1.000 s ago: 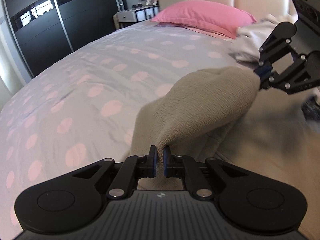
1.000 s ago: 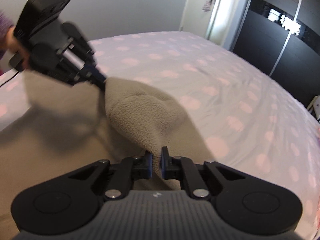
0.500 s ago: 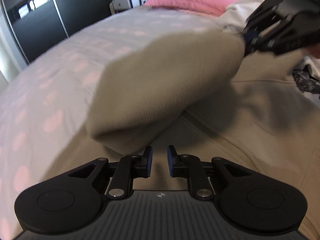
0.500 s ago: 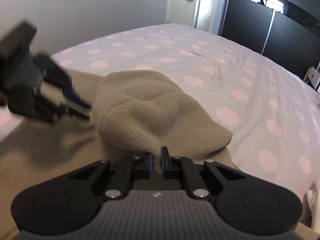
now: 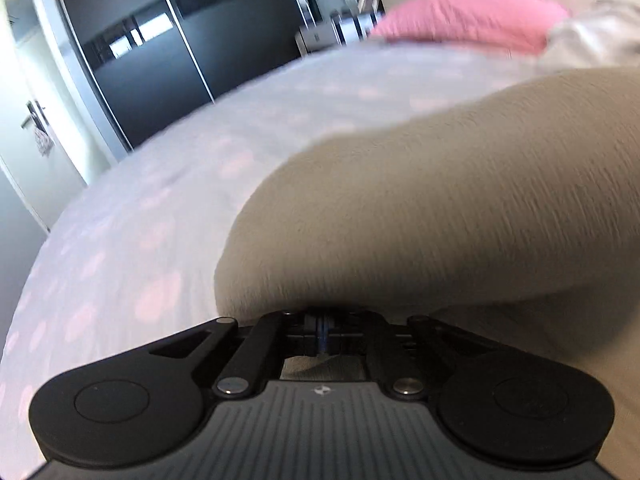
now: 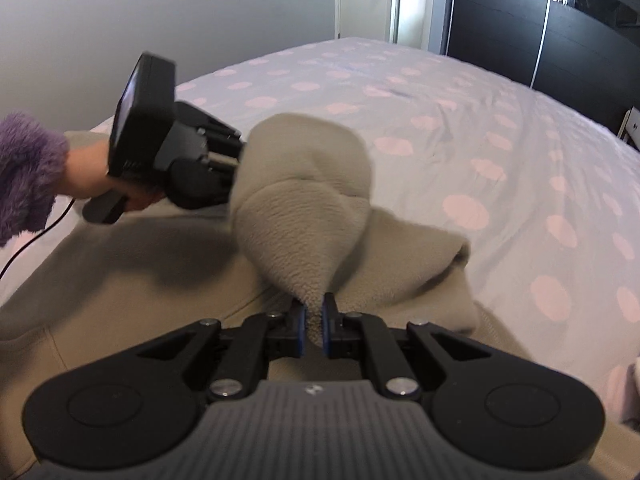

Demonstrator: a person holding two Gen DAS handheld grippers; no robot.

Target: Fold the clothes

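A beige fleece garment (image 6: 132,280) lies spread on the bed, and one fluffy part of it (image 6: 304,220) is lifted and folded over the body. My right gripper (image 6: 314,322) is shut on the lower edge of that part. My left gripper (image 6: 237,164), held by a hand in a purple fuzzy sleeve (image 6: 24,176), meets the raised fleece at its far upper edge. In the left wrist view the fleece (image 5: 440,200) bulges over the left gripper (image 5: 322,334). The pads look pressed together and the fabric hides the tips.
The bed cover (image 6: 500,128) is pale with pink dots and stretches away to the right. A pink pillow (image 5: 468,16) and a heap of pale clothes (image 5: 592,36) lie at the headboard. Black wardrobe doors (image 5: 160,60) stand beyond the bed. A thin cable (image 6: 28,248) trails from the left gripper.
The left gripper stood open half a second ago and its pads are now together at the fleece. The lifted part has swung over the garment's body. The right gripper kept its hold.
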